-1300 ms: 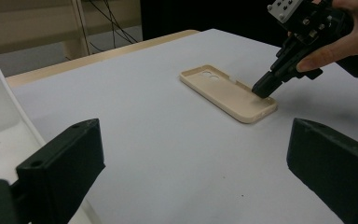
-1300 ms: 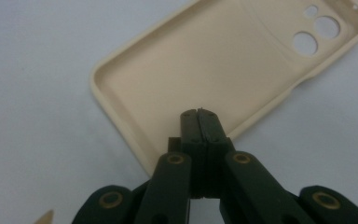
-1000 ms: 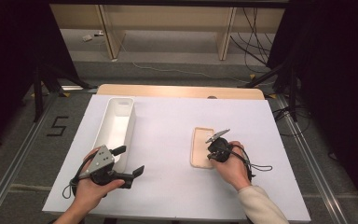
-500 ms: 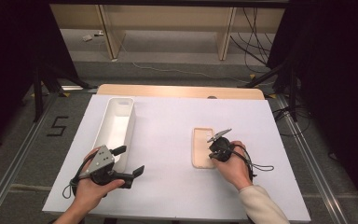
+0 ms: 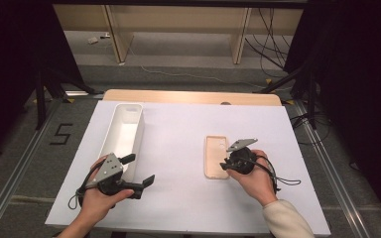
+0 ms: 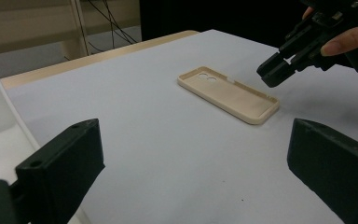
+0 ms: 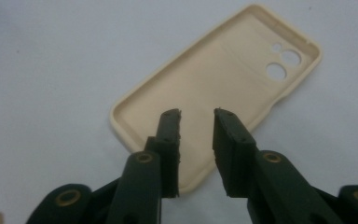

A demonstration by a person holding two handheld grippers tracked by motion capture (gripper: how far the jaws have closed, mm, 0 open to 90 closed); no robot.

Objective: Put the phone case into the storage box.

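Phone case not yet gripped, tray waiting bare.

Just been parting, fingers (image 7: 223, 135) of right gripper (image 5: 226, 164) now a narrow gap apart, nothing pinched between, poised over near right rim of beige phone case (image 5: 216, 155). Lying hollow side up, flat on white counter (image 5: 178, 134) right of centre, camera holes toward twelve o'clock. Wide apart and holding nothing, fingers (image 6: 60, 172) of left gripper (image 5: 141, 171), at seven o'clock by near end of long white tray (image 5: 124, 131). Grasp, lift and likely carry toward nine o'clock all left to do. Open sheet between case and tray; counter edge well off at three o'clock.
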